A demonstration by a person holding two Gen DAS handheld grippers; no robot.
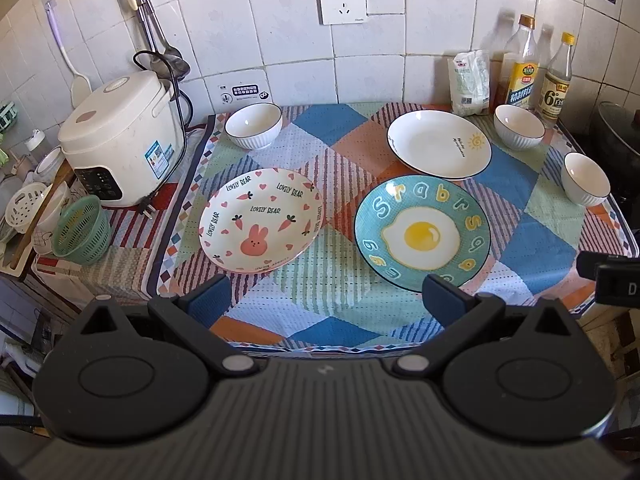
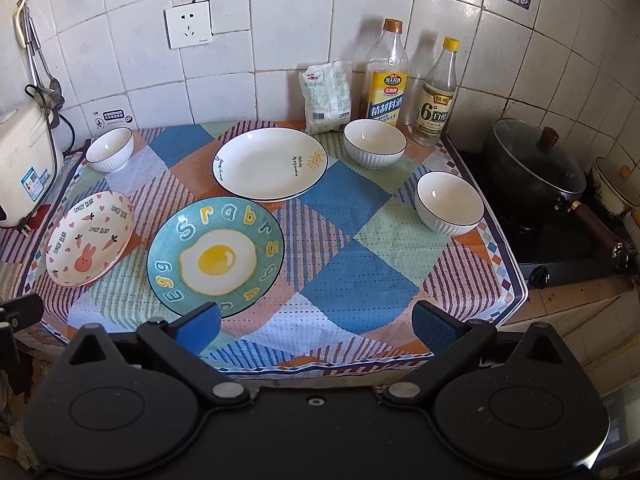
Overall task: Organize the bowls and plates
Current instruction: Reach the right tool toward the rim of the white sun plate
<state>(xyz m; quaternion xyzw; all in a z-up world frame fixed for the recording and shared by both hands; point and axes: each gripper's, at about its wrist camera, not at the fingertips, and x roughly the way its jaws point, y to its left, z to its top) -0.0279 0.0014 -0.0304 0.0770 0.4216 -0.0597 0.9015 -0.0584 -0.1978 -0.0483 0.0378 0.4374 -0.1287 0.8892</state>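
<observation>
Both the left gripper [image 1: 326,300] and right gripper [image 2: 316,326] hover wide apart, empty, seemingly above the patchwork cloth [image 2: 360,276] near the teal fried-egg ceramic plate [image 2: 216,256].

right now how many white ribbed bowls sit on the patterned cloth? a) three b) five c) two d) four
a, three: one bowl near the rice cooker, one bowl by the bottles and one bowl at the cloth's right edge.
</observation>
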